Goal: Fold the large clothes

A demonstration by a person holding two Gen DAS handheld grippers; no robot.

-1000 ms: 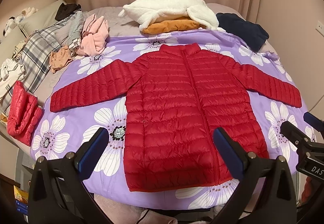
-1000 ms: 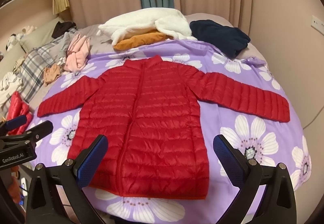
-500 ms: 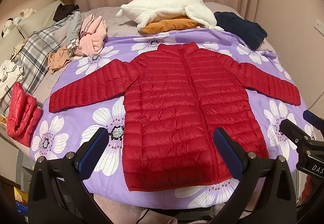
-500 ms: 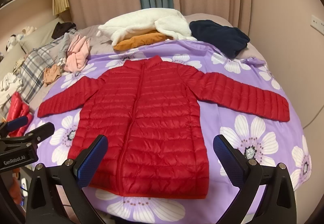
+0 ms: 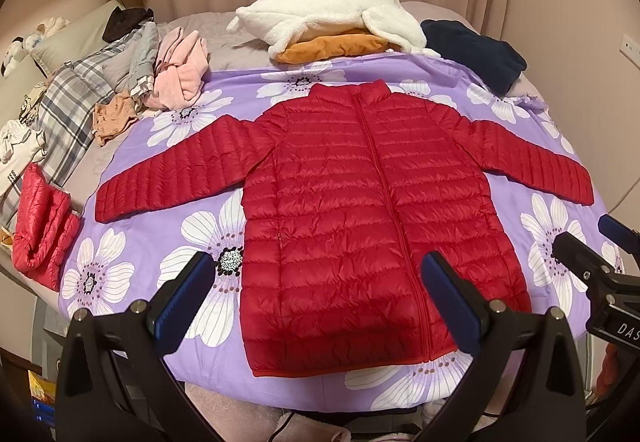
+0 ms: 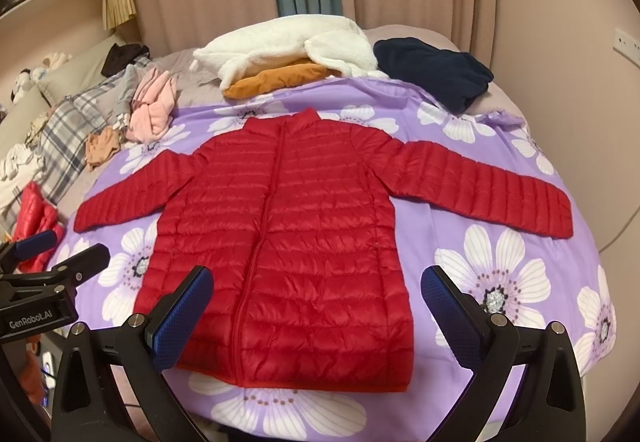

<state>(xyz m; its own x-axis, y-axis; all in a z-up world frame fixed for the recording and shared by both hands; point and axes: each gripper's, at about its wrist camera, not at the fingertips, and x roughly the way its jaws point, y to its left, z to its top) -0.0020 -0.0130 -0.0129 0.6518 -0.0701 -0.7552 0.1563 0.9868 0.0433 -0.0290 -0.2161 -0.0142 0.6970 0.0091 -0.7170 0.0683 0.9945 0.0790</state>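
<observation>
Item: red puffer jacket [image 5: 360, 210], laid flat and zipped on our purple flowered sheet [image 5: 172, 242], both sleeves spread outward.

We hold the left gripper [image 5: 320, 294] above the jacket's lower hem, fingers wide apart and empty; our right gripper [image 6: 316, 302] hangs likewise over the hem, jaws spread, nothing between them. Neither touches the fabric. Also logged on the bed: a white fleece garment [image 5: 320, 18] lying atop an orange one [image 5: 332, 46] beyond the collar, a navy garment [image 5: 476, 50] to the far right, a pink bundle [image 5: 180, 74] and plaid bedding [image 5: 68, 102] to the left, and a second red padded item [image 5: 40, 226] at the left edge.
</observation>
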